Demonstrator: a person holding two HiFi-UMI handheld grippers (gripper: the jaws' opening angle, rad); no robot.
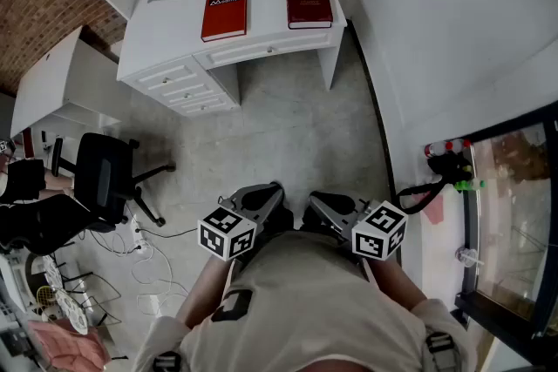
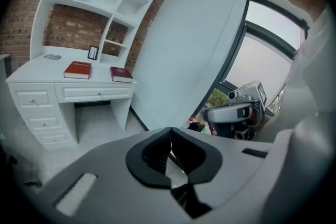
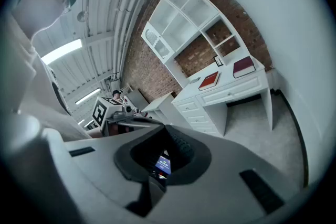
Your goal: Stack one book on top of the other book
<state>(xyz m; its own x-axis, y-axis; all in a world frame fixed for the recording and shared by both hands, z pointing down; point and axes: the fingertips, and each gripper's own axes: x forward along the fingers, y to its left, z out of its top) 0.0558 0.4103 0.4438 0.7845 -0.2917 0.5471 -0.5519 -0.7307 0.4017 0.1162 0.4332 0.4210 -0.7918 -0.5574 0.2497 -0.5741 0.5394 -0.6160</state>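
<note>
Left tool (image 1: 261, 198), right tool (image 1: 326, 206) both closed, empty, well short of desk (image 1: 174, 35). On desk: red book (image 1: 224, 13), maroon book (image 1: 309, 4), apart. Likely stiff, hefty hardbacks; pinch at spine edge.

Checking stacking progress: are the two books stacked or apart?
Apart: the bright red hardcover book and the dark maroon hardcover book lie flat side by side on the white desk.

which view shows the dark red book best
The head view: it looks down on the dark red book, so its whole cover and gold emblem show. Both gripper views show it far off, small and at a shallow angle.
</note>
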